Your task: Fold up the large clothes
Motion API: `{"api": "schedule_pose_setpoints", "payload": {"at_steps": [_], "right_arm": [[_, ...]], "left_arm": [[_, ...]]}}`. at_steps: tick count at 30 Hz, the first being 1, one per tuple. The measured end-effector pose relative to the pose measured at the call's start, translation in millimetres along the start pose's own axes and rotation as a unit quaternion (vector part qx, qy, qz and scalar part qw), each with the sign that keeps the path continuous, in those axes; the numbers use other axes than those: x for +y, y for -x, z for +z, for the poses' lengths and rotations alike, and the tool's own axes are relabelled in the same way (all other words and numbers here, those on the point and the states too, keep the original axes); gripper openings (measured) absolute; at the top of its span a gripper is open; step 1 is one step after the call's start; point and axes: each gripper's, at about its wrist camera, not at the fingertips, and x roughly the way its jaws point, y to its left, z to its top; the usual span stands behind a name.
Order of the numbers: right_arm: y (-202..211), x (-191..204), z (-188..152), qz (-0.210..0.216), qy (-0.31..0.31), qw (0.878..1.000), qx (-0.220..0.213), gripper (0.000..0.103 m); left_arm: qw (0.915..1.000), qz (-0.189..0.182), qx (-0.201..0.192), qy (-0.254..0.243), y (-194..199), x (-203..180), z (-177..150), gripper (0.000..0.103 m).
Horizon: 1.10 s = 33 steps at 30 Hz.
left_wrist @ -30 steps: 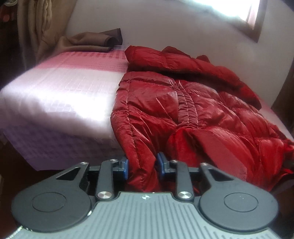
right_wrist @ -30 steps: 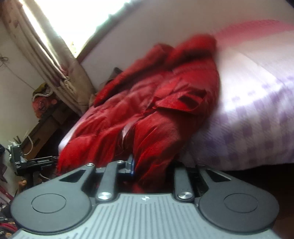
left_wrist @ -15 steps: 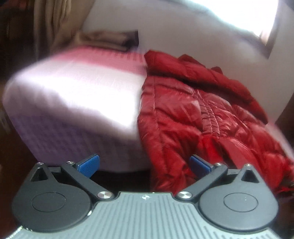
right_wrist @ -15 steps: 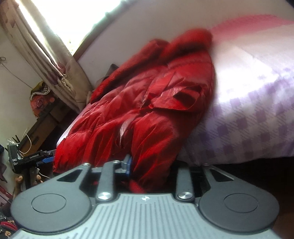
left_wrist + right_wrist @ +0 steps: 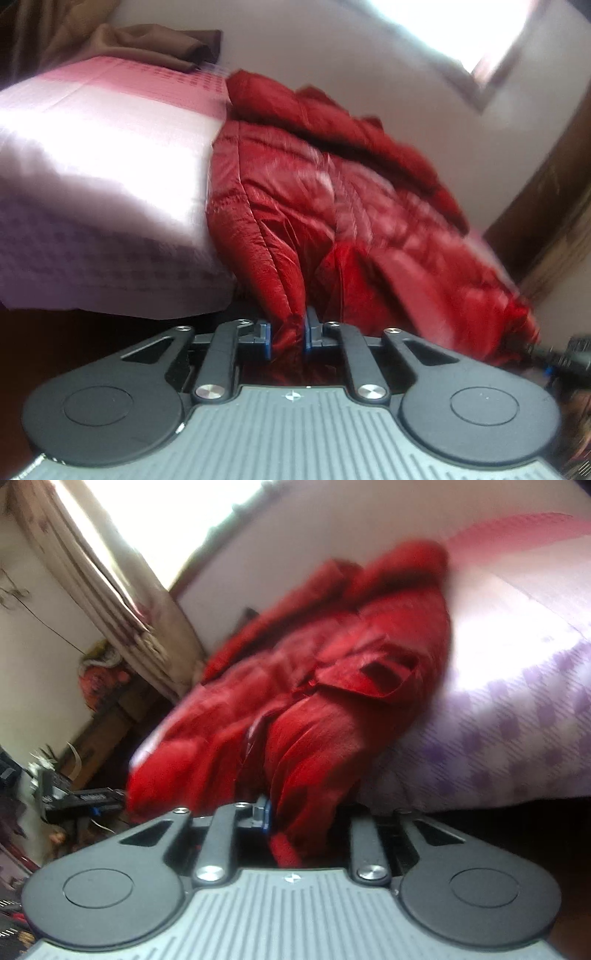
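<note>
A shiny red puffer jacket (image 5: 332, 206) lies on the bed, its lower hem hanging over the near edge. My left gripper (image 5: 287, 338) is shut on the jacket's hem at its left corner. The jacket also shows in the right wrist view (image 5: 332, 686), with a pocket flap on top. My right gripper (image 5: 303, 823) is shut on the jacket's hem at the other corner; its right finger is hidden behind the fabric. The other gripper shows at the right edge of the left wrist view (image 5: 561, 356) and at the left of the right wrist view (image 5: 85, 799).
The bed (image 5: 92, 177) has a pink and lilac checked sheet. A brown folded cloth (image 5: 155, 46) lies at its far end. A window (image 5: 461, 26) and wall stand behind. In the right wrist view a curtain (image 5: 122, 602) and cluttered furniture (image 5: 103, 709) stand at the left.
My left gripper let go of the hem, opened wide, then closed again on the hem further left. My right gripper kept its hold and shifted slightly.
</note>
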Motion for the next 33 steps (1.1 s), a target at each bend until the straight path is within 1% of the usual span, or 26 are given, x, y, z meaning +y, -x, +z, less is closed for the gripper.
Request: {"api": "schedule_pose_setpoints", "payload": {"at_steps": [3, 5, 8, 13, 18, 23, 28, 33], "right_arm": [[11.5, 2.4, 7.3, 0.042, -0.014, 0.998, -0.035, 0.018], [18.3, 3.7, 15.1, 0.063, -0.027, 0.996, -0.056, 0.018], [27.1, 7.5, 29.4, 0.092, -0.044, 0.991, -0.090, 0.019], [30.1, 12.1, 50.9, 0.116, -0.060, 0.984, -0.125, 0.017], [25.0, 17.7, 77.0, 0.117, -0.060, 0.981, -0.144, 0.016], [17.8, 21.4, 111.3, 0.112, -0.058, 0.979, -0.159, 0.016], [-3.4, 14.6, 157.0, 0.092, -0.064, 0.981, -0.162, 0.015], [-29.6, 1.0, 198.6, 0.069, -0.067, 0.982, -0.162, 0.015]], "left_arm": [[0.9974, -0.026, -0.038, 0.056, 16.8, 1.8, 11.5, 0.013], [0.9944, -0.034, -0.062, 0.078, 26.7, -0.2, 17.8, 0.013], [0.9929, -0.018, -0.095, 0.070, 33.7, -17.8, 33.2, 0.013], [0.9883, -0.012, -0.138, 0.064, 40.1, -42.1, 57.1, 0.013], [0.9851, 0.000, -0.165, 0.049, 37.5, -59.7, 83.3, 0.013], [0.9819, 0.016, -0.182, 0.048, 28.3, -67.2, 114.2, 0.013], [0.9796, 0.035, -0.193, 0.046, 0.4, -77.7, 153.8, 0.013], [0.9774, 0.055, -0.199, 0.046, -32.6, -84.3, 185.3, 0.013]]}}
